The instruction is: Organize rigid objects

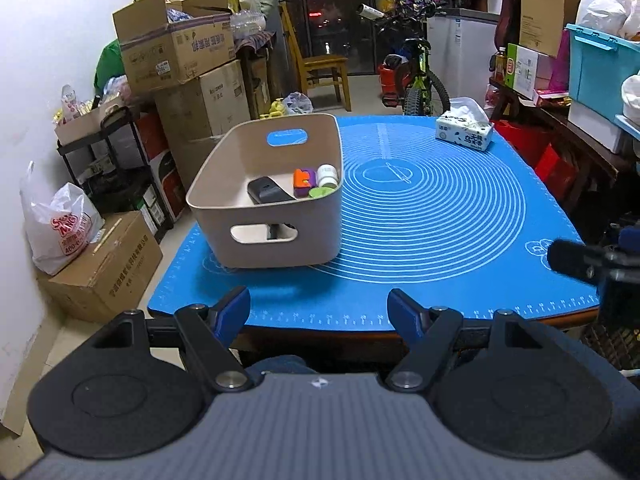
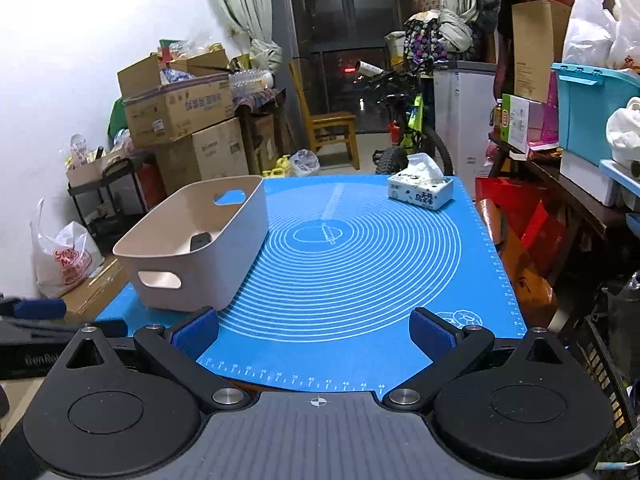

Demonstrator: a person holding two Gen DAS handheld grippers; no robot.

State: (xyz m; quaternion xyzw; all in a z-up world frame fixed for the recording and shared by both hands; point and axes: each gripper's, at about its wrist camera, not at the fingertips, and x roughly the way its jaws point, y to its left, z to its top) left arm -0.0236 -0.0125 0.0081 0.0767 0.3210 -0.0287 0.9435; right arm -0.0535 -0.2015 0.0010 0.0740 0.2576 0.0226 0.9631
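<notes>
A beige bin [image 1: 224,200] with cut-out handles stands on the left part of a blue ringed mat [image 1: 440,216]. Inside it lie a black flat device [image 1: 267,191], an orange and purple toy [image 1: 303,181], a white jar [image 1: 327,174] and a green lid [image 1: 322,191]. My left gripper [image 1: 319,311] hovers open over the table's near edge, short of the bin, nothing between its blue pads. My right gripper [image 2: 314,330] is open and empty above the mat's [image 2: 360,264] near edge, with the bin [image 2: 192,276] ahead on its left. Only the black device [image 2: 200,241] shows inside from this view.
A tissue box [image 1: 466,130] sits at the mat's far right corner. Stacked cardboard boxes [image 1: 180,56], a black shelf and a white bag crowd the left wall. A wooden chair [image 1: 320,68] and a bicycle [image 1: 416,76] stand beyond the table. Shelves with bins line the right side.
</notes>
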